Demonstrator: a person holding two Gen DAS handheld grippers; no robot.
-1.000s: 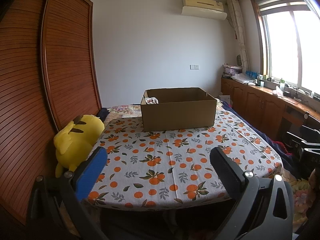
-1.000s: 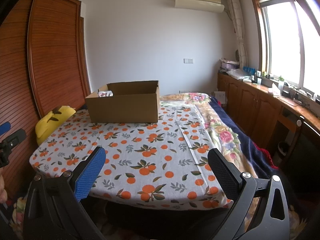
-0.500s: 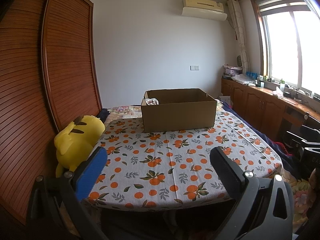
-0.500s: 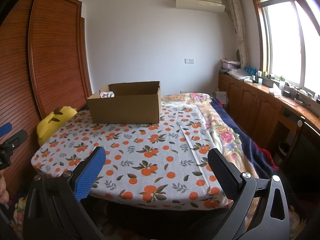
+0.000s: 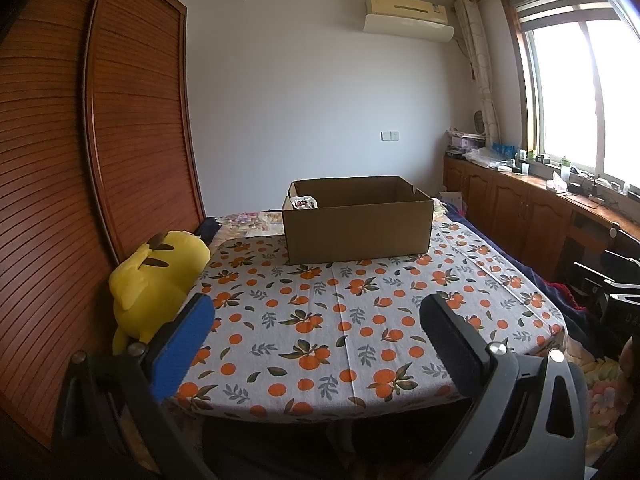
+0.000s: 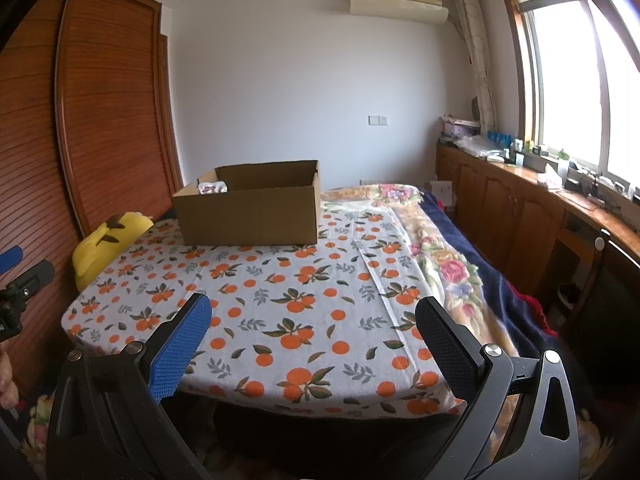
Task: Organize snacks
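Cardboard box [image 5: 358,224], rectangular, orange-print cloth [image 5: 340,320]

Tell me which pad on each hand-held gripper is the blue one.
On the left hand-held gripper and the right hand-held gripper alike, the blue pad is on the left finger; the black pad is on the right finger.
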